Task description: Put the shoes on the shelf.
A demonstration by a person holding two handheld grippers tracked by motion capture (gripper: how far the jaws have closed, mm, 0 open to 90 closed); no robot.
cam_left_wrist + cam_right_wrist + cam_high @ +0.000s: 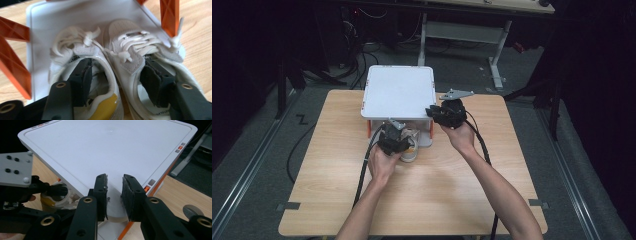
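A pair of white sneakers (130,37) lies side by side on the lower tray (50,20) of a white two-level rack (399,90) with orange legs (15,67). My left gripper (117,63) has one jaw down inside each shoe and is shut on their two inner walls. In the high view that left gripper (398,134) sits at the rack's front edge, over the sneakers (411,149). My right gripper (433,112) hovers at the front right corner of the rack's top (112,145). The right gripper (115,177) stands open by a narrow gap with nothing in it.
The rack stands at the back middle of a wooden table (437,185). A small grey disc (192,210) lies on the table right of the rack. Beyond the table are a desk's legs (497,60) and floor cables (362,55).
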